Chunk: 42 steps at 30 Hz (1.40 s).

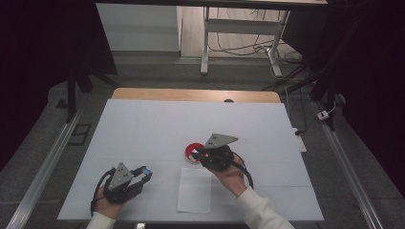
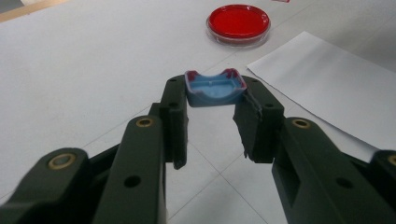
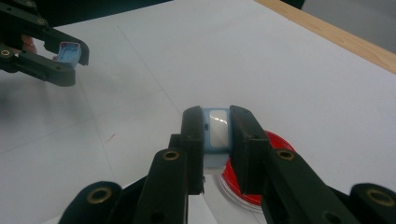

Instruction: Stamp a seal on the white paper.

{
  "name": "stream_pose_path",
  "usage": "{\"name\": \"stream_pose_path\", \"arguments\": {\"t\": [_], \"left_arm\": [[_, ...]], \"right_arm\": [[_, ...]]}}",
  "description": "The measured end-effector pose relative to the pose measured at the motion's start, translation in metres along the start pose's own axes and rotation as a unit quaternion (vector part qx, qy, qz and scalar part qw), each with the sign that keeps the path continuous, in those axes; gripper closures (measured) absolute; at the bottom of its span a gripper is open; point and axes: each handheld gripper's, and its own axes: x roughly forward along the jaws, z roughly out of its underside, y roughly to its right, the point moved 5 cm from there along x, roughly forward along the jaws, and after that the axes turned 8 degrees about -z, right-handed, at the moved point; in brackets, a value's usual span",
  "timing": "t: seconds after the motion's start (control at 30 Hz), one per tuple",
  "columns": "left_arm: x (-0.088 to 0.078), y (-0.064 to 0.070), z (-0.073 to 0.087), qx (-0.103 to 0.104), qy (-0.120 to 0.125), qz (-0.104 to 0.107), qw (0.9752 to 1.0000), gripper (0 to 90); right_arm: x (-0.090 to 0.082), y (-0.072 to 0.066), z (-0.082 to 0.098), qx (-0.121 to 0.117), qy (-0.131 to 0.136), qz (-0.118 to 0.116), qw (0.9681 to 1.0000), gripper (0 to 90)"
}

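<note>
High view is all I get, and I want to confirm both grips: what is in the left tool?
Observer: The left tool is shut on a shallow blue cap, hollow side up, its corners smeared red.
Operator: And the right one?
Observer: The right tool is shut on a small blue block with a pale window.
Operator: And the red dish?
Observer: The red dish is clear-walled, with a red filling.

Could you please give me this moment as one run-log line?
left gripper: shut on blue cap | right gripper: shut on blue stamp body, over red dish
</note>
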Motion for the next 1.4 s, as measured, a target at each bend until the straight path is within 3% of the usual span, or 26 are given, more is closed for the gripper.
{"name": "stream_pose_path", "arguments": {"t": [0.37,1.4], "left_arm": [[0.001,0.001,0.001,0.003,-0.003,0.001,1.0,64.7],[0.001,0.001,0.001,0.005,-0.003,0.001,1.0,64.7]], "right_arm": [[0.004,-0.006,0.001,-0.015,-0.002,-0.007,0.9999,75.0],[0.003,-0.011,-0.001,-0.019,0.002,-0.008,0.9998,75.0]]}}
